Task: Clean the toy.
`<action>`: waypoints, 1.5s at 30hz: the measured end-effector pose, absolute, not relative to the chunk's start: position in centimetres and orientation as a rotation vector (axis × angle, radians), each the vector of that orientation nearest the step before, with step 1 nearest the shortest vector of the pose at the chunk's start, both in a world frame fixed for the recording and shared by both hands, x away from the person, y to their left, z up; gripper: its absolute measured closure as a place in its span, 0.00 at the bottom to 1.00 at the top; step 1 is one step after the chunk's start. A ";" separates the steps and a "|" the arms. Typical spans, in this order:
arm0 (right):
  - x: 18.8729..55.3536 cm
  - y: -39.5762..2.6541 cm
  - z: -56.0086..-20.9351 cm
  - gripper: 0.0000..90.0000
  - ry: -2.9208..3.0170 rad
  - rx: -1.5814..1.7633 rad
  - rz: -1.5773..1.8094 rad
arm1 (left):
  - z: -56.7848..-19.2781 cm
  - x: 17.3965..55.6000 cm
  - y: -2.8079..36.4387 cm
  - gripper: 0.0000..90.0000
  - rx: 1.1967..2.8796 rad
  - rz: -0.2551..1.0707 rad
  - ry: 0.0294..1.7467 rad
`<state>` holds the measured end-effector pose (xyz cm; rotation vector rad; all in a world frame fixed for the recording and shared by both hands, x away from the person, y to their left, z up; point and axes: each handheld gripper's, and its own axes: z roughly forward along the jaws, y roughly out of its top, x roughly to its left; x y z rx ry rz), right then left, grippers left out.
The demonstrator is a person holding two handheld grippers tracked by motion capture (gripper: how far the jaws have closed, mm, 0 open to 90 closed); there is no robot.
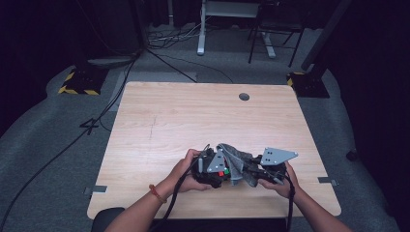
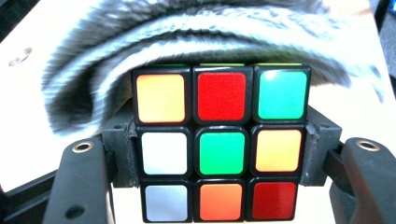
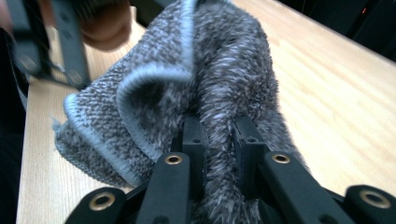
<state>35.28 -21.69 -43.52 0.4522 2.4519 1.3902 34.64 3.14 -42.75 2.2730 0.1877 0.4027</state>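
A puzzle cube [image 2: 220,147] with orange, red, green and white squares sits between the jaws of my left gripper [image 2: 220,154], which is shut on its two sides. In the high view the left gripper [image 1: 212,169] holds the cube [image 1: 222,172] low over the table's near edge. A grey fuzzy cloth [image 3: 205,84] is pinched between the jaws of my right gripper [image 3: 219,140]. The cloth [image 1: 237,162] lies between the two grippers and drapes just beyond the cube, its edge [image 2: 187,28] blurred. My right gripper [image 1: 258,169] is at the cloth's right side.
The light wooden table [image 1: 193,116] has a round cable hole [image 1: 244,96] at its far side. Cables trail over the grey floor to the left, and a desk frame and stands rise behind the table.
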 end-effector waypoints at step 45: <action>34.9 -21.2 -43.8 0.88 2.478 0.409 1.485 | -42.3 35.0 4.4 0.37 2.239 0.372 0.212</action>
